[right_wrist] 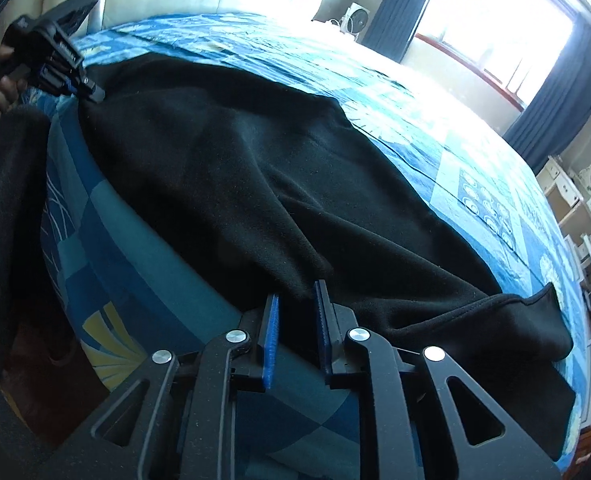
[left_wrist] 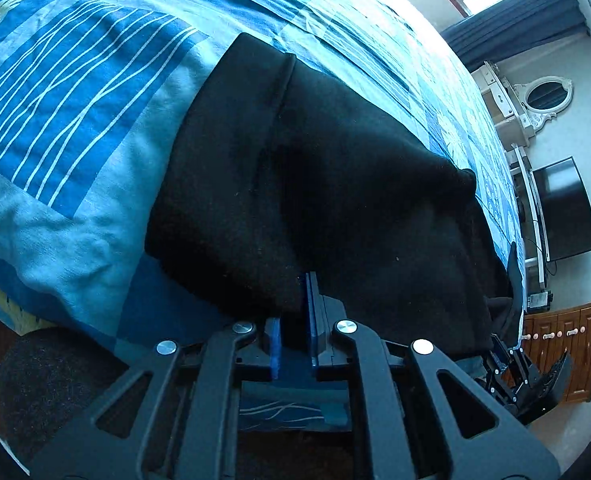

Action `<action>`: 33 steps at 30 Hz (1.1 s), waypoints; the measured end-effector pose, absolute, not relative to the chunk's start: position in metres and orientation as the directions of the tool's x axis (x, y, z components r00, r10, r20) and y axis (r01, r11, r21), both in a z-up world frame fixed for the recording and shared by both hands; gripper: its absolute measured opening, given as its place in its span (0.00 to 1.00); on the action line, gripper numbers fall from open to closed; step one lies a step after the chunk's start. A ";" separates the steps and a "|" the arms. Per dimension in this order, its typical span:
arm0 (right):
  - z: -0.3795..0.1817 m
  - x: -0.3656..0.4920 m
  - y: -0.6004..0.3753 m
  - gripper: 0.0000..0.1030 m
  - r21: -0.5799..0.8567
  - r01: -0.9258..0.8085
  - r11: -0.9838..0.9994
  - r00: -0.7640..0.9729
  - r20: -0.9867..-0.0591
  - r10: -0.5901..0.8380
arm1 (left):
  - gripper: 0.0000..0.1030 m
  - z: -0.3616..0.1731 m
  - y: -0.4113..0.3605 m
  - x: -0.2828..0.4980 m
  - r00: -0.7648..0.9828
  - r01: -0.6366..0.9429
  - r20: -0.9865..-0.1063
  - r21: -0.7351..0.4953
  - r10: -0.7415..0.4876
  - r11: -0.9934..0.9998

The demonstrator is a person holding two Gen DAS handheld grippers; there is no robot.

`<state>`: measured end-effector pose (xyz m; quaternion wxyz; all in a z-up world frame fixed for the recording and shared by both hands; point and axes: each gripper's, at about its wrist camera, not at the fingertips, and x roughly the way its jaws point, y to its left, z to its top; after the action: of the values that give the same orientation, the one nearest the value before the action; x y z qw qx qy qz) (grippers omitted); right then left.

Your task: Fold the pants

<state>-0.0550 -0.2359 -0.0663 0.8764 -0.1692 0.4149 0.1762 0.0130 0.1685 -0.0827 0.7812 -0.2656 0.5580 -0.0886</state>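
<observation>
- I see the pants [right_wrist: 255, 184] spread long on the bed [right_wrist: 475, 168]; judged: early, cross-folds remain.
- Left gripper [left_wrist: 295, 316]: fingers clamped on near hem.
- Right gripper [right_wrist: 295, 320]: fingers apart, straddling the edge.

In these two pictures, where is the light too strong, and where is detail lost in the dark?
Right wrist view: the window is blown out white, and its glare washes the far bedspread. Both views: the black pants show almost no fold detail, only the hem seam. Left wrist view: dimmer and blue-tinted; the fisheye bends the bed edge, and the corners are black.
</observation>
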 end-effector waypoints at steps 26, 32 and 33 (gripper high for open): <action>-0.097 0.151 -0.531 0.43 -0.090 0.515 0.852 0.259 -0.932 -0.255 | 0.10 -0.083 0.164 0.017 0.349 -0.211 -0.839 -0.505 -0.418 0.837; -0.044 0.090 -0.560 0.11 0.206 0.512 0.834 0.515 -0.851 -0.106 | 0.10 -0.083 0.164 0.016 0.351 -0.227 -0.835 -0.514 -0.423 0.827; -0.034 0.073 -0.567 0.11 0.256 0.508 0.822 0.561 -0.823 -0.090 | 0.11 -0.083 0.165 0.016 0.352 -0.230 -0.834 -0.518 -0.426 0.824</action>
<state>0.0727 -0.5666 -0.0344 0.8500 0.2407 0.4343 -0.1758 0.0161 0.1653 -0.0830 0.7693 -0.2899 0.5658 -0.0634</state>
